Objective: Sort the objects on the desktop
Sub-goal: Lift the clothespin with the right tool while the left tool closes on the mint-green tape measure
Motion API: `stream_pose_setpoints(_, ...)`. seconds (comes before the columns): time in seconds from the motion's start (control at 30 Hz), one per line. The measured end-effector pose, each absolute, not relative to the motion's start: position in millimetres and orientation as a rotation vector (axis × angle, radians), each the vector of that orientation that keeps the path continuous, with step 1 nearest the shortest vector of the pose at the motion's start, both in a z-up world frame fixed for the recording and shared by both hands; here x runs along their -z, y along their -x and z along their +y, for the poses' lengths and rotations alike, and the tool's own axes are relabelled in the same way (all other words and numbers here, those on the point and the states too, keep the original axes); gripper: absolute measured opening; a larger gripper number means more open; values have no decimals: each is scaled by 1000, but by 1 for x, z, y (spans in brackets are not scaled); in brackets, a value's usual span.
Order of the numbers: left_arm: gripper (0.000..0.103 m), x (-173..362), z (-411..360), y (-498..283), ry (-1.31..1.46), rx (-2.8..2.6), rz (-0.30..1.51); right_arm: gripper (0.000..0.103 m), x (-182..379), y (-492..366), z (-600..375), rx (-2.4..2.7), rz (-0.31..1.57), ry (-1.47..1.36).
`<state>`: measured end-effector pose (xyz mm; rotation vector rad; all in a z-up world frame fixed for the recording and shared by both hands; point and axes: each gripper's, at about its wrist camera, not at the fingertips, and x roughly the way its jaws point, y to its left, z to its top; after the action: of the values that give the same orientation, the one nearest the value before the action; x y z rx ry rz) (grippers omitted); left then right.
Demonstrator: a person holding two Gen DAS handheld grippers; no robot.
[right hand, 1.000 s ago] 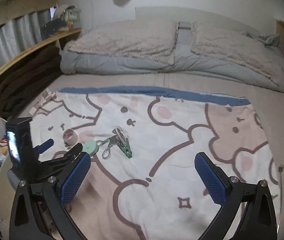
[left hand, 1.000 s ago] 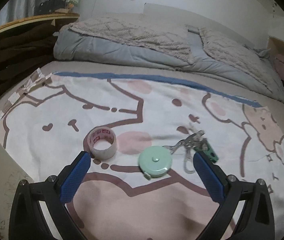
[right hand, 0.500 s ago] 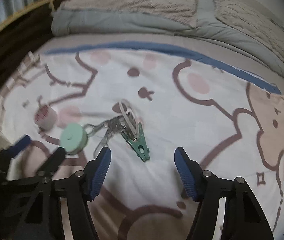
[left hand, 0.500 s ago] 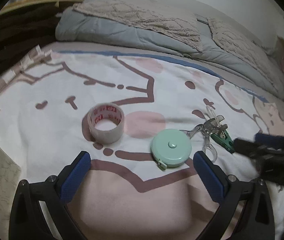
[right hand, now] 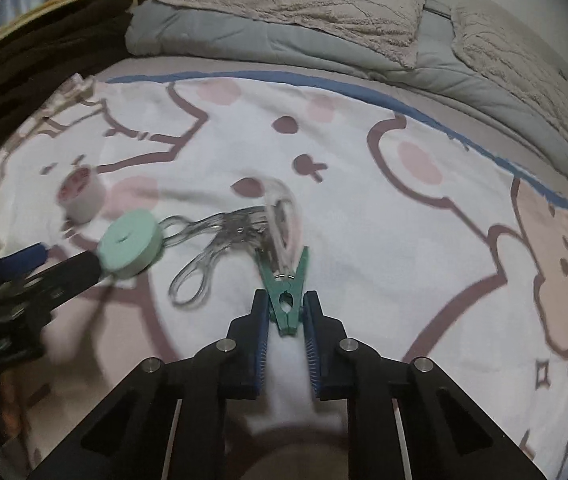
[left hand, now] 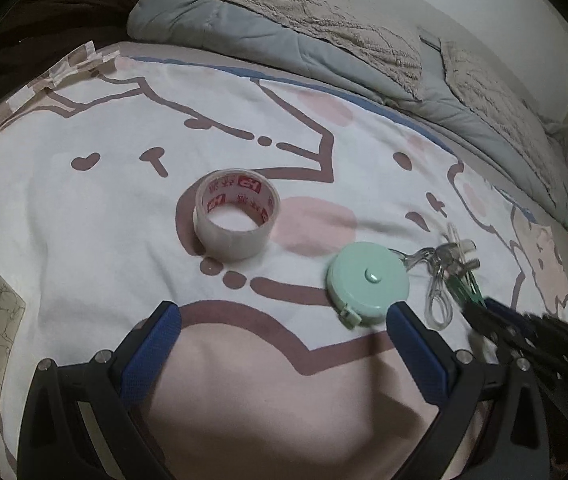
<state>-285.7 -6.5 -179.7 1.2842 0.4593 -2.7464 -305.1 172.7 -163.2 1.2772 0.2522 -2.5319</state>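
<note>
Already the right gripper (right hand: 286, 314) clamps the green clothespin (right hand: 286, 292), which overlaps the clear scissors (right hand: 220, 248); lifting may drag them, left gripper (left hand: 284, 330) open

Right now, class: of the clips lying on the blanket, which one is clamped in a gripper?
The green clothespin, pinched by its handle end in the right gripper. The clear plastic clips beyond it lie untouched.

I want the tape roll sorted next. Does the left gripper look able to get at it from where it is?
Probably yes. The left gripper is open, and the tape roll lies just ahead on the blanket with nothing between them. The mint tape measure sits off to the side, apart from it.
</note>
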Motion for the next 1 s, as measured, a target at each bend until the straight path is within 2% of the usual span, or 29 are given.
stream_pose_setpoints(0.27, 101, 179, 2, 283, -1305, 2827, 450, 17, 161, 253, 188, 2498, 170, -1250)
stream_pose_setpoints(0.6, 101, 179, 21, 292, -1356, 2869, 329, 17, 165, 181, 202, 2427, 93, -1266)
stream_pose_setpoints(0.67, 92, 179, 20, 295, -1359, 2865, 332, 17, 166, 171, 205, 2431, 69, -1261)
stream_pose_setpoints(0.8, 88, 181, 21, 302, -1364, 2859, 334, 17, 164, 154, 213, 2466, -4, -1237)
stream_pose_setpoints(0.87, 77, 181, 22, 302, -1359, 2861, 320, 17, 160, 148, 217, 2487, -33, -1215)
stream_pose_setpoints(0.9, 75, 180, 22, 301, -1356, 2865, 318, 17, 158, 145, 218, 2498, -39, -1204)
stream_pose_setpoints(0.97, 55, 180, 23, 300, -1360, 2893, 329, 17, 154, 139, 221, 2520, -54, -1174)
stream_pose_setpoints(1.0, 50, 179, 24, 300, -1362, 2905, 329, 17, 151, 139, 222, 2529, -62, -1161)
